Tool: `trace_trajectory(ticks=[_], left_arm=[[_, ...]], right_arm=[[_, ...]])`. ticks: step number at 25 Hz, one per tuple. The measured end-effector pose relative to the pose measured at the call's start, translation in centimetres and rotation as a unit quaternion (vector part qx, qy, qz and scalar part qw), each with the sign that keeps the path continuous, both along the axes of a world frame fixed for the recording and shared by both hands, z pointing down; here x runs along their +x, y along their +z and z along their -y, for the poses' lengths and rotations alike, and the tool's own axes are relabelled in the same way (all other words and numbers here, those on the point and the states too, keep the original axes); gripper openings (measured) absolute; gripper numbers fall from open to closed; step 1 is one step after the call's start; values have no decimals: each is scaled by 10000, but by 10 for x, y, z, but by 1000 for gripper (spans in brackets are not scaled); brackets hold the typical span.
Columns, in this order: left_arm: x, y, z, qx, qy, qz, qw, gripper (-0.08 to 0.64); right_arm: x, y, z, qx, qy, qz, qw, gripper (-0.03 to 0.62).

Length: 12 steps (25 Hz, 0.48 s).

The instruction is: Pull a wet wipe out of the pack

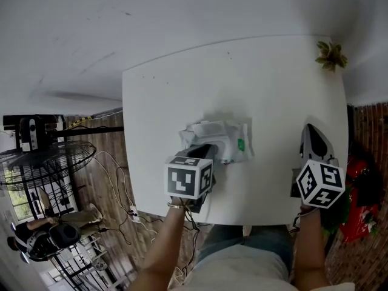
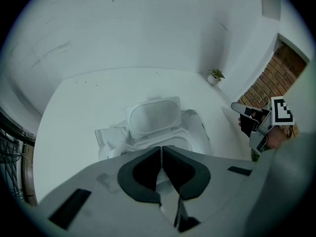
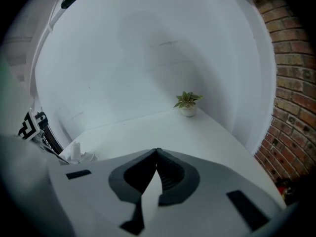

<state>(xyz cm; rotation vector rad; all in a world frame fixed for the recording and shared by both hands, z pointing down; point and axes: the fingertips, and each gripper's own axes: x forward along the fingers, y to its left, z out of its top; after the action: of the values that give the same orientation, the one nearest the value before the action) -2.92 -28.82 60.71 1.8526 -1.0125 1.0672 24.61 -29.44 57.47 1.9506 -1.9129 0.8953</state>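
With the open pack [image 1: 233, 139] at the centre of the table [image 1: 273, 83], we hold the left gripper [image 1: 209, 148] clenched at its opening, apparently on the top wipe, and the right gripper [image 1: 310, 129], lower right, closed and empty; next we lift slowly, likely steadying the pack.

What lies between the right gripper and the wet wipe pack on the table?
Nothing. In the head view, only bare white table top runs from the wet wipe pack to the right gripper.
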Motion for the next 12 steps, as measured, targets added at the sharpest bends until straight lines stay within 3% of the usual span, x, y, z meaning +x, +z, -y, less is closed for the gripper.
trace_trajectory(ticks=[12], left_arm=[[-1,-5,2,251,-210,-194,9993,18]], right_arm=[[4,-8,-2,54,16,-47,10000,2]])
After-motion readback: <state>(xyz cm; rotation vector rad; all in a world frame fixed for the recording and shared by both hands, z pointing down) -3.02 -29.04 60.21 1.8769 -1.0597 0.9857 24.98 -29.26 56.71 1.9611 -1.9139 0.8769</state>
